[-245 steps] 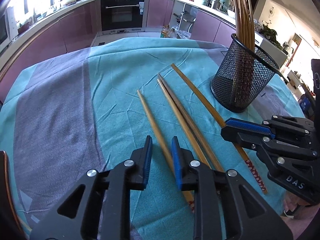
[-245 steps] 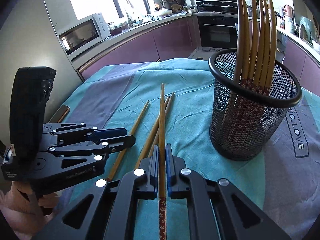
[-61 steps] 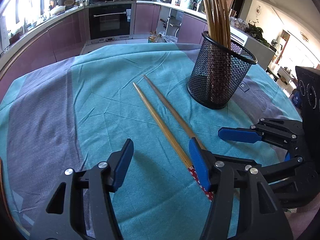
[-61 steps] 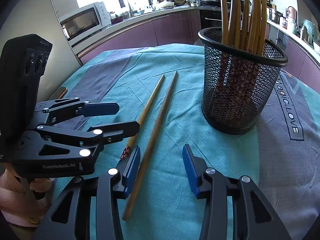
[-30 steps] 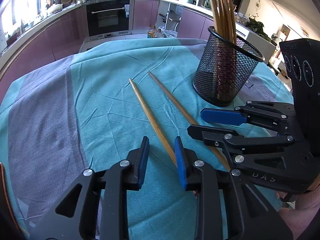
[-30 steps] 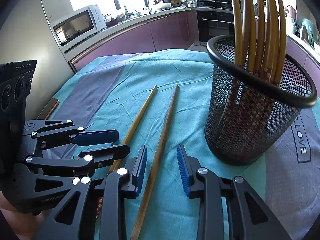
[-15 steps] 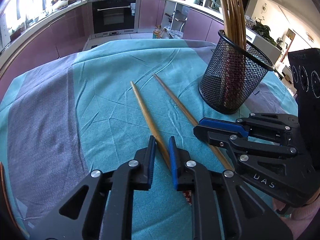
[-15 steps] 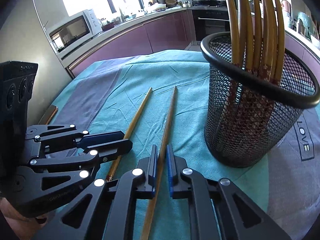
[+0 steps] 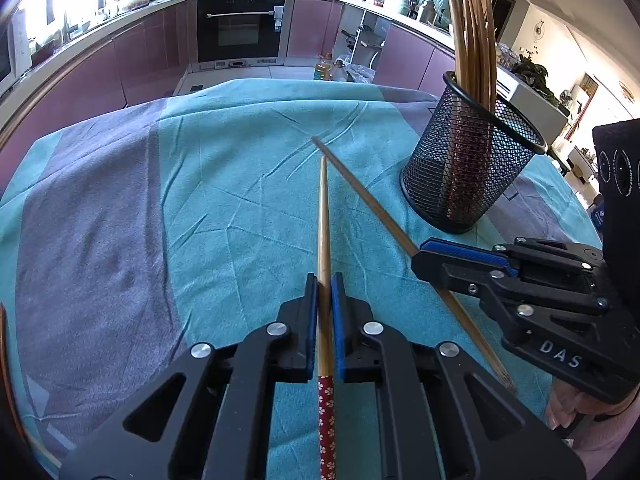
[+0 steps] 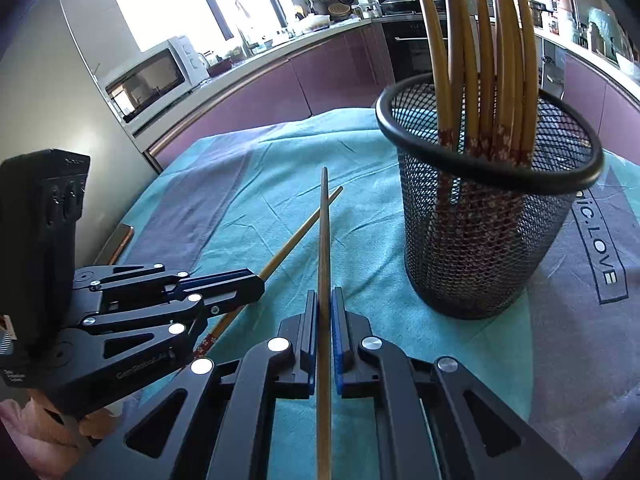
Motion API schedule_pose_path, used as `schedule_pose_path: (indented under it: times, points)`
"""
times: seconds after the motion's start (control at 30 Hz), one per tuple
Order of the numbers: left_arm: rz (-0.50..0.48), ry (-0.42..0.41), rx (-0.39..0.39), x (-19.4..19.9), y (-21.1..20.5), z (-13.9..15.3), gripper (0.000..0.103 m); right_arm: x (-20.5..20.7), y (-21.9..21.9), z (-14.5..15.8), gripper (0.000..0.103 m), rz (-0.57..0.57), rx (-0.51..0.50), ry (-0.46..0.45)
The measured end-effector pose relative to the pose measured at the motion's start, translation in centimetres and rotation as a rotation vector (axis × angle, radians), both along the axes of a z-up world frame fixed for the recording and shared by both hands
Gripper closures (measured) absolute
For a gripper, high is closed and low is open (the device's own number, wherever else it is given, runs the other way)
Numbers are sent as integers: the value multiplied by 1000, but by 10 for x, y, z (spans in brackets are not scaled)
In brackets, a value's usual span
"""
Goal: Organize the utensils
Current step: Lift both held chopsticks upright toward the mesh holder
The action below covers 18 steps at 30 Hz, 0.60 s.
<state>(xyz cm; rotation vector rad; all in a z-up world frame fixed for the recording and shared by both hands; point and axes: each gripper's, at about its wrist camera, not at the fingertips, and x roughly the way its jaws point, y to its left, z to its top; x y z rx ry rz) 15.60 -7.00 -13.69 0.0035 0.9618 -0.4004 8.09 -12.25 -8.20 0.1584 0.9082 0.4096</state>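
Note:
My left gripper (image 9: pixel 325 280) is closing its last bit, blue pads pressed on a light bamboo chopstick (image 9: pixel 323 208) whose red flowered end points back at me. A darker chopstick (image 9: pixel 368 204) runs beside it into my right gripper (image 9: pixel 420 254). In the right wrist view my right gripper (image 10: pixel 325 296) is shut on that dark chopstick (image 10: pixel 324 232), whose tip crosses the light chopstick (image 10: pixel 300 236) held by the left gripper (image 10: pixel 256 284). A black mesh holder (image 10: pixel 480 240) with several chopsticks (image 10: pixel 488 60) stands upright to the right, also seen as the mesh holder (image 9: pixel 464 176).
A teal and grey tablecloth (image 9: pixel 224 200) covers the table. A flat wooden-edged object (image 10: pixel 120 240) lies at the table's left edge. A person's hand (image 9: pixel 576 412) holds the right gripper. Kitchen cabinets, an oven and a microwave stand behind.
Both grippers went from partly open around a chopstick to shut on it. Each chopstick has swung into line with the fingers that hold it.

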Motion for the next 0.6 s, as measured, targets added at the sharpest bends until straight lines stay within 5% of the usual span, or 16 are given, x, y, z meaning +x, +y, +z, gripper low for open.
schedule_pose_path:
  times: [0.6]
  points:
    - [-32, -75, -25, -24, 14, 32, 95, -24, -12, 32, 97, 44, 74, -72]
